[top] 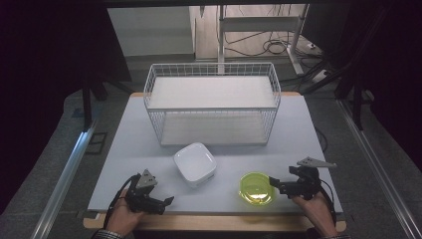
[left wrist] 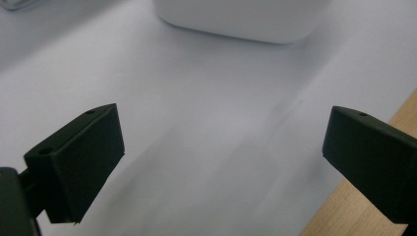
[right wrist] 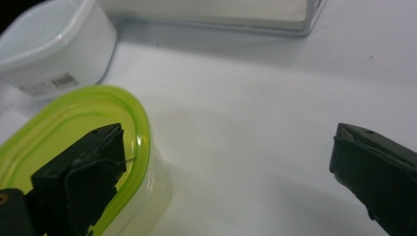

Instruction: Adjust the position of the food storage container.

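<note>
A white square bowl [top: 195, 164] sits mid-table, and a yellow-green translucent round container [top: 257, 188] stands to its right near the front edge. My left gripper [top: 168, 200] rests at the front left, open and holding nothing. In the left gripper view the jaws [left wrist: 223, 128] stand wide apart over bare table, with the white bowl [left wrist: 246, 19] ahead. My right gripper [top: 272, 184] is open at the container's right side. In the right gripper view [right wrist: 228, 142] one jaw hangs over the container [right wrist: 74, 123] and the other stays outside its rim. The white bowl [right wrist: 54, 44] lies beyond.
A white wire basket [top: 213, 102] with a white floor stands at the back centre of the grey-white table [top: 298, 129]. The wooden front edge [left wrist: 373, 216] runs close to my left gripper. Metal rails flank the table, and cables lie on the floor behind.
</note>
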Action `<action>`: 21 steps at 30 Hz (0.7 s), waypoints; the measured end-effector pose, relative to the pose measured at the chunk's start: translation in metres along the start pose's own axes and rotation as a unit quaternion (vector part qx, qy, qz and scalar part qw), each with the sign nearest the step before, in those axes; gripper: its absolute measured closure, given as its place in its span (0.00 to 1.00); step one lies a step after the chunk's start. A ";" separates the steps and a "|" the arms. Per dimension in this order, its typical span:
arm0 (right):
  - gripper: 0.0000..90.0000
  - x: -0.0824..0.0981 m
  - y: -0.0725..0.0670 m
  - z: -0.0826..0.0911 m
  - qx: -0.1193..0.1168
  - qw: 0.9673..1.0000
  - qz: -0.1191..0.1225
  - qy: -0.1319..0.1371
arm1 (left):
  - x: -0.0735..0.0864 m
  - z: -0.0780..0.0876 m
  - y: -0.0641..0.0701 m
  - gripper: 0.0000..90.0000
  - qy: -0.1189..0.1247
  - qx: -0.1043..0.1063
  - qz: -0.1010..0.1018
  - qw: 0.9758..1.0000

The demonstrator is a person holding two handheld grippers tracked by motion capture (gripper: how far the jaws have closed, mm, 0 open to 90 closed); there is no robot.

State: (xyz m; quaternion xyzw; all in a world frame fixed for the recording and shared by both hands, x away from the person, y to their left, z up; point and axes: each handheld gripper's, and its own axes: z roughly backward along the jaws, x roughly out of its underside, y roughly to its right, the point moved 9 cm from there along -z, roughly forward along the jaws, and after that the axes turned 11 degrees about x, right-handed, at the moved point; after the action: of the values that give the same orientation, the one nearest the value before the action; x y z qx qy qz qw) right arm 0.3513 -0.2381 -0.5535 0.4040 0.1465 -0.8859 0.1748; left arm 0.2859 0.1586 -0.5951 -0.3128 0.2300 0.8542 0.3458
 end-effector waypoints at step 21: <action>0.28 -0.007 -0.004 0.012 0.011 1.000 0.009 -0.008 | -0.005 0.000 0.009 0.12 0.014 0.017 -0.046 0.999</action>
State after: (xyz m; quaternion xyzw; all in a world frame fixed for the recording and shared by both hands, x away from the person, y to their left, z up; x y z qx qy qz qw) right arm 0.3455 -0.2378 -0.5402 0.4001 0.1314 -0.8892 0.1790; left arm 0.2825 0.1502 -0.5899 -0.3289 0.2347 0.8289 0.3869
